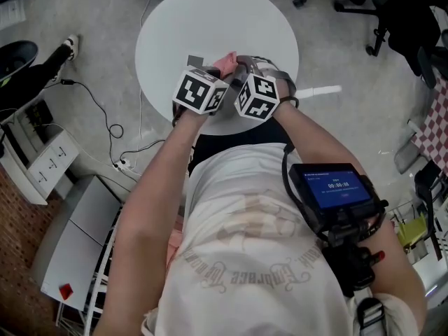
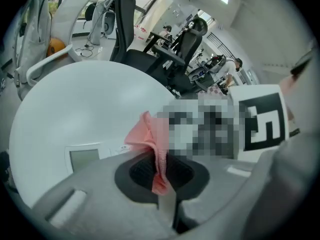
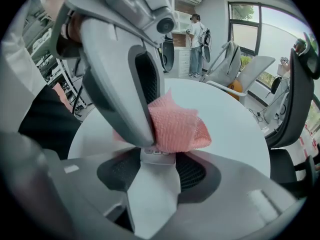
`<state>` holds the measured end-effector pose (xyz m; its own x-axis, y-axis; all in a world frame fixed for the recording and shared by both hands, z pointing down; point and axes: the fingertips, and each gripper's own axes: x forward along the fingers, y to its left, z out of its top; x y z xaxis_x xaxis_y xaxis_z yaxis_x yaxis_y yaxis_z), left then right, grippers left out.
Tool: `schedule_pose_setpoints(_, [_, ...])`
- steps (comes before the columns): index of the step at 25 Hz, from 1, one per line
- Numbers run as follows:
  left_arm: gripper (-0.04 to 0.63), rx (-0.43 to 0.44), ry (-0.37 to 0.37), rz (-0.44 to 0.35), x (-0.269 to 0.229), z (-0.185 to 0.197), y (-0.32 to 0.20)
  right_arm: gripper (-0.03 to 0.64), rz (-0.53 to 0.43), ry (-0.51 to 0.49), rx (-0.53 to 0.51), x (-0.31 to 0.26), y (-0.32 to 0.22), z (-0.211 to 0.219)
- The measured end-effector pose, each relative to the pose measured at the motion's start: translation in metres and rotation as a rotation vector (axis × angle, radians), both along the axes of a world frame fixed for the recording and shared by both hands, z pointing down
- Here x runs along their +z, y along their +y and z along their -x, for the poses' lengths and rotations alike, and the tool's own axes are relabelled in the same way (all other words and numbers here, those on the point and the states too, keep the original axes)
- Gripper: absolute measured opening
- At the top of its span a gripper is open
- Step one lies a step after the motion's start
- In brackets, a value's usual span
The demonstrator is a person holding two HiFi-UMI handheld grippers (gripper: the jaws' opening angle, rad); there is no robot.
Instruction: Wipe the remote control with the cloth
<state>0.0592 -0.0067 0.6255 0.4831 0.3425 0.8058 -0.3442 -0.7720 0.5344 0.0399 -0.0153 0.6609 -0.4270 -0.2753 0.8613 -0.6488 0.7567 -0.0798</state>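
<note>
pink cloth (image 3: 177,126) sits pinched tight in your left gripper (image 2: 161,176), and your right gripper (image 3: 152,166) is clamped on the white remote control (image 3: 152,189), both over the round desk (image 1: 210,19). so the pickups are done and, by my read, the wiping itself is under way; how much of the casing is clean cannot be told from here. in the right gripper view the remote runs from 6 o'clock up between the jaws, and the cloth lies against its far end at 12 o'clock, just past a row of buttons.
</note>
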Motion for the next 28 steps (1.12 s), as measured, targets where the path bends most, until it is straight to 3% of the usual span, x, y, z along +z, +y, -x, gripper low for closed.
schedule_pose_setpoints(3, [0.021,-0.073,0.004,-0.041,-0.001,0.014,-0.006,0.233,0.006,0.005,-0.014,0.003,0.003,-0.006])
schedule_pose_setpoints(10, [0.022,-0.389,0.011,-0.084,-0.005,0.088,-0.005,0.272,-0.006,0.035,-0.006,-0.01,-0.002,0.004])
schedule_pose_setpoints(14, [0.022,-0.562,0.03,-0.109,-0.01,0.1,0.018,0.286,0.03,0.107,-0.08,-0.002,0.0,-0.002])
schedule_pose_setpoints(22, [0.023,-0.733,0.081,-0.135,-0.027,0.137,0.034,0.265,0.123,0.252,-0.057,0.014,-0.016,0.003])
schedule_pose_setpoints(28, [0.023,-0.809,0.096,-0.153,-0.034,0.159,0.034,0.258,0.129,0.297,-0.065,0.012,-0.027,0.011])
